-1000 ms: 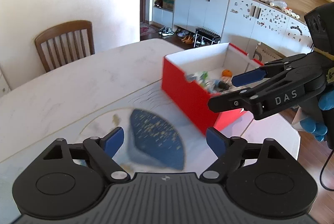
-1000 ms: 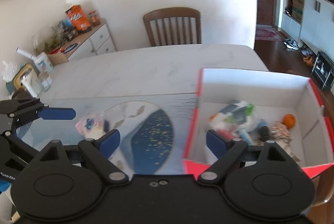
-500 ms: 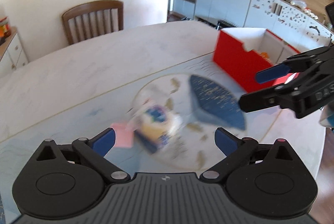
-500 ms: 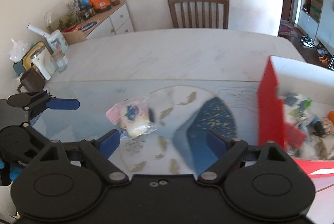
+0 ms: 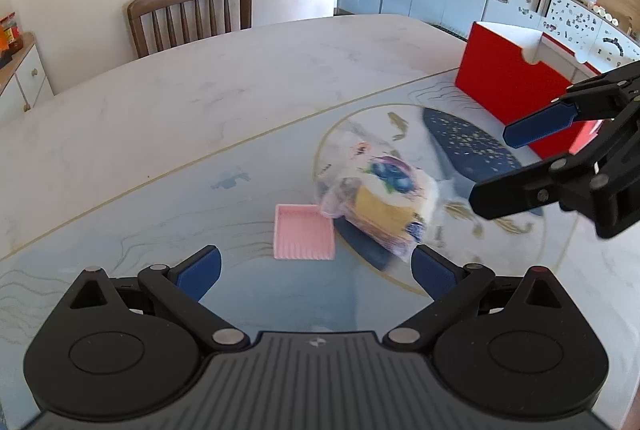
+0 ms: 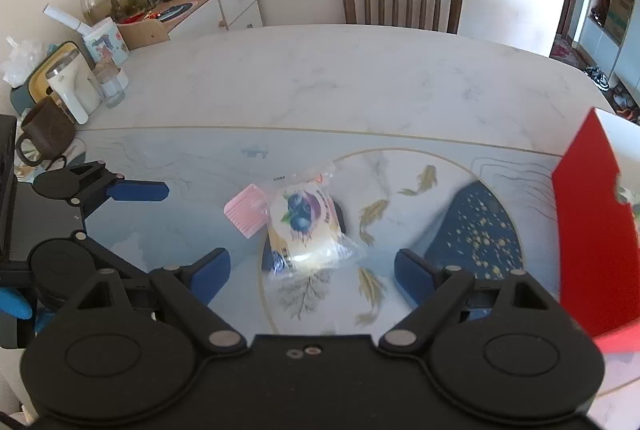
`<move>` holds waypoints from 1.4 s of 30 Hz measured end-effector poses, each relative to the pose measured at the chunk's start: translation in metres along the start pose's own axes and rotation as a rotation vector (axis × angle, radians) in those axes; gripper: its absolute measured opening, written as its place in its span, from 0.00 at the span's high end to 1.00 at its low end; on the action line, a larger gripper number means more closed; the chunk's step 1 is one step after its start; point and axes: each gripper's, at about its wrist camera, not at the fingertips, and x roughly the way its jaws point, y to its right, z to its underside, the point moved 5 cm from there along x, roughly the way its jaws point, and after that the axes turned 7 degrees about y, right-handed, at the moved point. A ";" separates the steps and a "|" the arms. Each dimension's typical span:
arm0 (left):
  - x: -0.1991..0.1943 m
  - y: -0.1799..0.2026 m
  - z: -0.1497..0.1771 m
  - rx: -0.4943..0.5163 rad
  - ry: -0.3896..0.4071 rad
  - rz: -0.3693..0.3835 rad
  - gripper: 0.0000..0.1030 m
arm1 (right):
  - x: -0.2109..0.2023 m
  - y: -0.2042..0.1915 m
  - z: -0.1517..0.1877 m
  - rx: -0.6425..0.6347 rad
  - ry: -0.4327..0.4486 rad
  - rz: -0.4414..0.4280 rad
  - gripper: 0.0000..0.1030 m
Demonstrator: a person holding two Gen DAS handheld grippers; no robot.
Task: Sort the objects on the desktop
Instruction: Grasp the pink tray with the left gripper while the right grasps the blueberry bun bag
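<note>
Claws both spread wide, empty: left claw [image 5: 314, 266], right claw [image 6: 312, 272]. Clear crinkly plastic snack bag with blueberry print [image 6: 304, 230] lies mid-desk on the glass-topped marble desk [image 5: 200, 101], touching a ribbed pink square tray [image 5: 303, 232]; red cardboard box [image 5: 504, 81] sits well apart. Risk: slick film slips from a pinch, or the tray gets dragged along.

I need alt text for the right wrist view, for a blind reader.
The open right gripper hovers over a clear-wrapped blueberry snack beside a pink ridged tray on the table mat. A red box stands at right; the open left gripper at left.
</note>
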 end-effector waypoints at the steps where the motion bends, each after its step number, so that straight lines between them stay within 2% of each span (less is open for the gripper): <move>1: 0.005 -0.001 0.000 0.004 0.001 -0.004 0.01 | 0.005 -0.001 -0.001 -0.003 -0.006 0.008 0.14; 7: 0.029 -0.015 0.005 -0.011 -0.018 -0.049 0.01 | 0.033 -0.006 0.000 -0.016 -0.043 0.027 0.15; 11: 0.039 -0.017 0.006 -0.017 -0.015 -0.049 0.01 | 0.049 -0.004 0.000 -0.018 -0.061 0.043 0.16; 22: 0.048 -0.011 0.008 0.010 0.016 -0.084 0.01 | 0.074 -0.001 -0.003 0.013 -0.083 0.025 0.20; 34: 0.055 -0.009 0.009 -0.004 0.006 -0.084 0.02 | 0.089 0.010 0.004 0.084 -0.121 0.019 0.32; 39: 0.056 -0.004 0.008 0.009 0.003 -0.084 0.07 | 0.090 0.015 0.005 0.073 -0.122 0.037 0.40; 42: 0.055 -0.001 0.007 0.010 -0.001 -0.082 0.10 | 0.087 0.021 0.005 0.072 -0.122 0.049 0.41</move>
